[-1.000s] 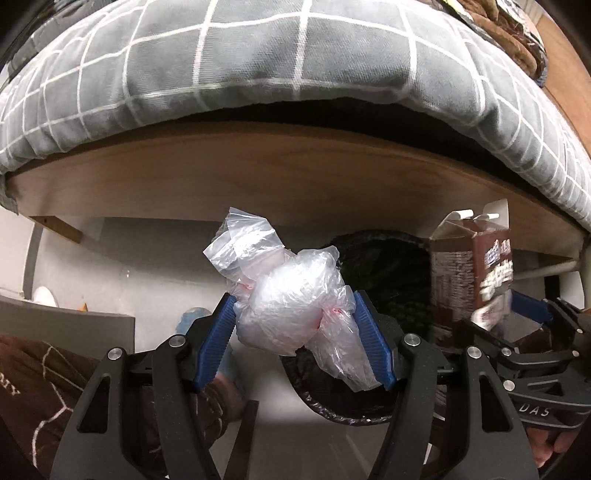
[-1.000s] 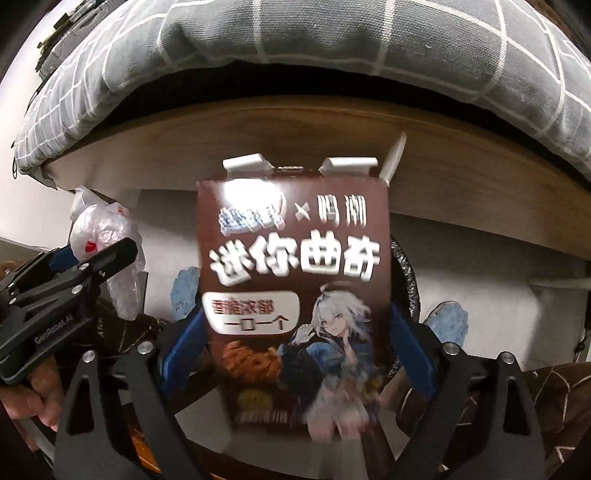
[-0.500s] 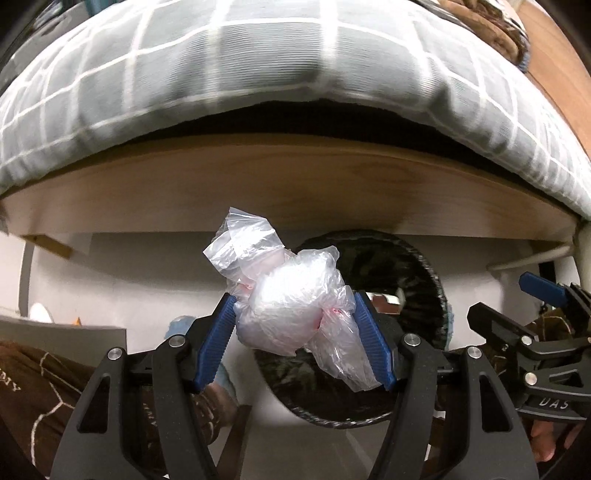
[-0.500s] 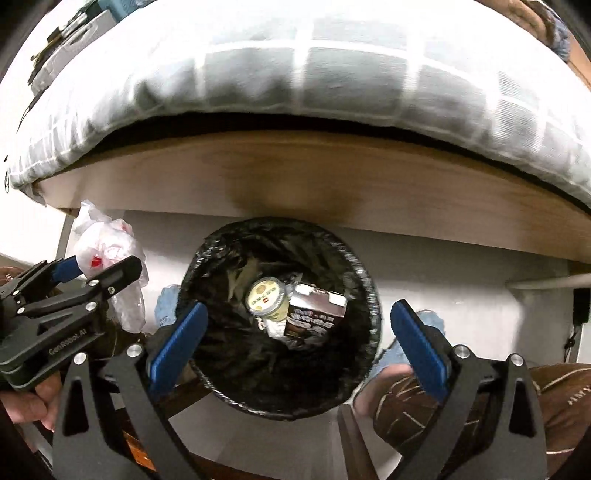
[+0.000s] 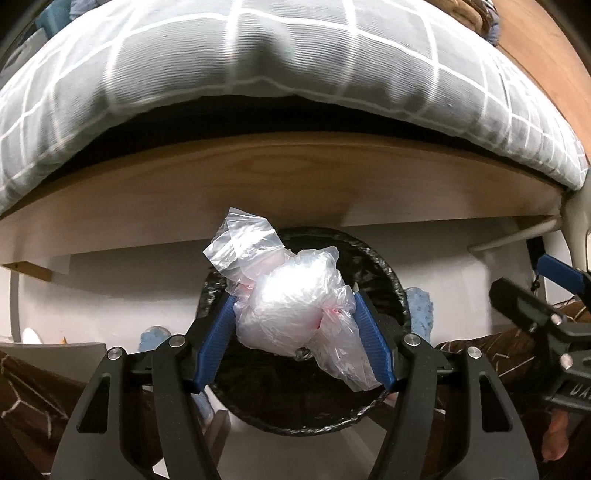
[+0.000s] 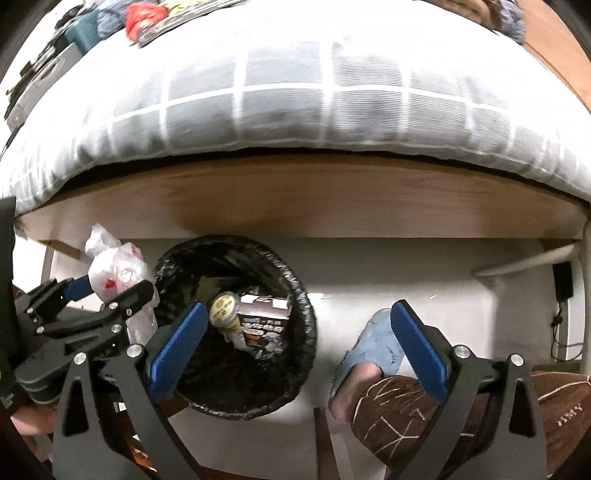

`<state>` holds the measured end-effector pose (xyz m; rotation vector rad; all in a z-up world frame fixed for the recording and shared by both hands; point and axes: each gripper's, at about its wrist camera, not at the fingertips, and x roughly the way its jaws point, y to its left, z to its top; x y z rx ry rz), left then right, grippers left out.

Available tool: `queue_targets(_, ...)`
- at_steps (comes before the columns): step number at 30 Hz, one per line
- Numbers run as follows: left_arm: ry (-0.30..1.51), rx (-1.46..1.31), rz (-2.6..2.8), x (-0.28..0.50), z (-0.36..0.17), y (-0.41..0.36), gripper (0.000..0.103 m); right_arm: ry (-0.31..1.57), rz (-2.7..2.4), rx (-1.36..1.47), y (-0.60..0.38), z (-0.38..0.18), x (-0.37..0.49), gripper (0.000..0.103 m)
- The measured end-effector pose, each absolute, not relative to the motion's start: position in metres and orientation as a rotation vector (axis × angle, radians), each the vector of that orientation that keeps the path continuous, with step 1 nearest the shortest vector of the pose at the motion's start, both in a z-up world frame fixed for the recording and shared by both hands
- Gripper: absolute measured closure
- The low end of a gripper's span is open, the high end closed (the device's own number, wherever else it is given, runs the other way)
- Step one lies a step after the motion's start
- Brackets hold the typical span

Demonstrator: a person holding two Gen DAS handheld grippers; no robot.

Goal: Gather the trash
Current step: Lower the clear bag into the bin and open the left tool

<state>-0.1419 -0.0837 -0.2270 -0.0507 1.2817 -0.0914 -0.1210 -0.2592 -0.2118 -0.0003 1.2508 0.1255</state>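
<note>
My left gripper [image 5: 295, 325] is shut on a crumpled clear plastic bag [image 5: 288, 306] and holds it right above a round bin with a black liner [image 5: 391, 280]. From the right wrist view the same bag [image 6: 110, 266] hangs at the bin's left rim [image 6: 306, 306]. My right gripper [image 6: 295, 343] stands open and empty, off to the right of the bin's mouth. Inside the bin lie a brown snack carton [image 6: 264, 325] and a small cup [image 6: 225, 314]. The right gripper also shows at the right edge of the left wrist view [image 5: 546, 291].
A wooden bed frame [image 5: 280, 181] with a grey checked quilt [image 5: 295, 55] overhangs the bin. The person's feet in blue slippers [image 6: 373, 343] and brown trouser legs [image 6: 443, 417] stand on the white floor beside the bin. Clutter [image 6: 147, 14] lies on the bed.
The right gripper has let the brown carton go and it now lies in the bin; that gripper has shifted right. The left gripper has carried the bag over the bin's mouth.
</note>
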Motion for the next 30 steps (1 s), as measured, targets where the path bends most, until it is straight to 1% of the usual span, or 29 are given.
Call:
queue_targets(4, 1.279, -0.046, -0.100, -0.137, -0.228, -0.088, 0.039, 1.256, 0.098, 0.023, -0.274, -0.216, -0.120, 0.008)
queue_targets(14, 1.323, -0.009, -0.127, -0.131, -0.253, -0.108, 0.039, 1.280, 0.077, 0.093, -0.293, -0.233, -0.121, 0.008)
queue_targets(22, 1.337, -0.014, -0.130, -0.132, -0.262, -0.114, 0.038, 1.304, 0.070, 0.092, -0.293, -0.243, -0.117, 0.008)
queue_targets(25, 1.340, -0.008, -0.131, -0.131, -0.265, -0.115, 0.037, 1.298, 0.069, 0.083, -0.293, -0.242, -0.117, 0.008)
queue_targets(26, 1.338, -0.006, -0.130, -0.131, -0.266, -0.115, 0.034, 1.302, 0.068, 0.087, -0.294, -0.243, -0.117, 0.008)
queue_targets(27, 1.335, -0.005, -0.129, -0.131, -0.268, -0.116, 0.029, 1.304, 0.068, 0.090, -0.294, -0.243, -0.117, 0.008)
queue_targets(28, 1.326, -0.002, -0.129, -0.132, -0.268, -0.115, 0.026, 1.304, 0.066, 0.088, -0.294, -0.243, -0.116, 0.008)
queue_targets(30, 1.305, 0.008, -0.123, -0.133, -0.266, -0.114, 0.018, 1.302, 0.069, 0.085, -0.293, -0.243, -0.115, 0.008)
